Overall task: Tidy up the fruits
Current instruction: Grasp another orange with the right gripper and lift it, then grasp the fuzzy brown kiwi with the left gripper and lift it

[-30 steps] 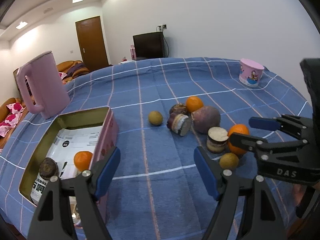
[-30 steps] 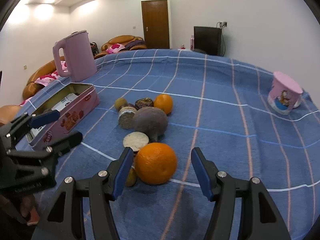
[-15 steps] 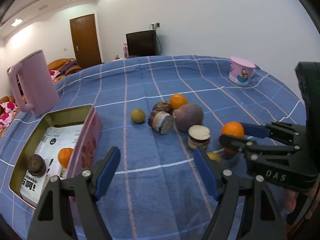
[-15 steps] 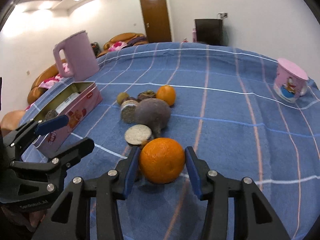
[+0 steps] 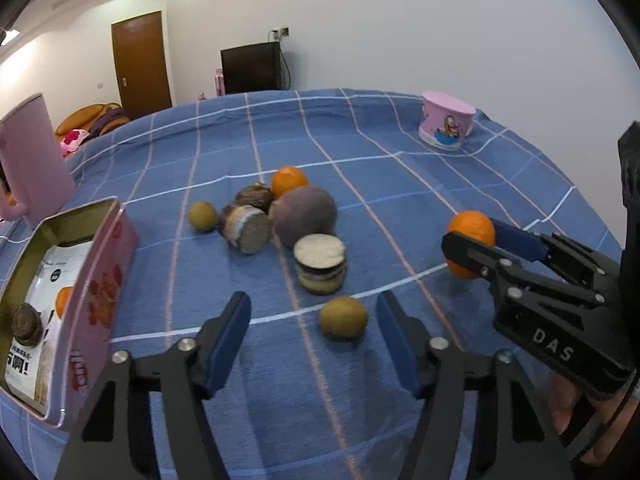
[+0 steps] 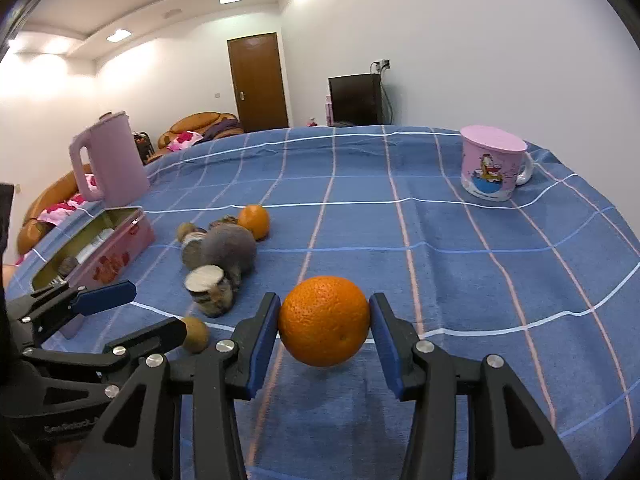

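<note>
So the big change from a second ago: the right gripper had its pads spread wide around the orange, and now they're clamped on it from both sides. It also looks lifted just off the blue checked tablecloth, since there's a shadow under it, though I can't swear to that. Using the pink tin as the reference point, the held orange is well to the right of it, past the whole fruit pile. The left gripper has swung away from the tin and over toward the small yellow-green fruit, which now sits between its fingers. The jaws are closing, but the pads aren't touching it yet. The tin already has a small orange fruit and a dark round one inside. The rest is still clustered right of the tin: a second orange, the big purple round one, two cut chunks and another small greenish fruit nearest the tin. The pink kettle is just behind the tin, and the cartoon mug is far off on the other side. My read is that one fruit is secured, a second is about to be, and both then need carrying to the tin.
</note>
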The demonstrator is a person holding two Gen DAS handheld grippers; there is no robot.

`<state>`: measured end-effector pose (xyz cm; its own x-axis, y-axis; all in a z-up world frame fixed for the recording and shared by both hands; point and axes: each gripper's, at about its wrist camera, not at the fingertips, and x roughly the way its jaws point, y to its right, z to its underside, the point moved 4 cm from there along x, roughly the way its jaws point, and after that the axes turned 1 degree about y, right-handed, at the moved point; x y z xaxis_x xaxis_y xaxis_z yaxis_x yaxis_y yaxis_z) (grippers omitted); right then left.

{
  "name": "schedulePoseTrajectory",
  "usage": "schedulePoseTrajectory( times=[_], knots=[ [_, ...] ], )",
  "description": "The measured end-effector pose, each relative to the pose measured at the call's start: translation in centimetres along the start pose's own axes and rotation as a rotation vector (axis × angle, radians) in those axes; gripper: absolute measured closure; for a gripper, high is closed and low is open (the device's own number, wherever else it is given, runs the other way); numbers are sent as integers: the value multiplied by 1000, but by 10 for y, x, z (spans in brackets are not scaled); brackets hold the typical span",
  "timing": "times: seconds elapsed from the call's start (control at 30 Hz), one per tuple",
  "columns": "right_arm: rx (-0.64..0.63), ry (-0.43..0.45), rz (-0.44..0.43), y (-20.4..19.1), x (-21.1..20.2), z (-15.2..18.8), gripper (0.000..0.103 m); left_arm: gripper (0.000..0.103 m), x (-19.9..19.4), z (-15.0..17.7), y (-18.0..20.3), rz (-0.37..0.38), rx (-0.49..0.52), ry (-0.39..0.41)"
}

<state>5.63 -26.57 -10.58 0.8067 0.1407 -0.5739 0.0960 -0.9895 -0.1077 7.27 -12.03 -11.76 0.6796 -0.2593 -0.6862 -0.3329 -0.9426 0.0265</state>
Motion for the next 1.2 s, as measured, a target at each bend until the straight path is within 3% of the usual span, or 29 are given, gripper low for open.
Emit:
schedulePoseTrajectory(
  times=[0.13,0.27,0.33,0.57,1.2],
  knots=[
    [7,5,-12,2,-1,0,55,53,11,0,5,30,-4,-48],
    [6,1,-17,0,0,1,55,58,19,1,10,49,6,-83],
    [4,-1,-19,0,0,2,55,73,24,2,11,68,5,-109],
    [-8,6,-21,-2,0,2,55,73,23,3,9,90,0,-102],
    [-64,68,-33,-13,-12,4,55,73,-5,-1,3,-3,-1,77]
  ],
)
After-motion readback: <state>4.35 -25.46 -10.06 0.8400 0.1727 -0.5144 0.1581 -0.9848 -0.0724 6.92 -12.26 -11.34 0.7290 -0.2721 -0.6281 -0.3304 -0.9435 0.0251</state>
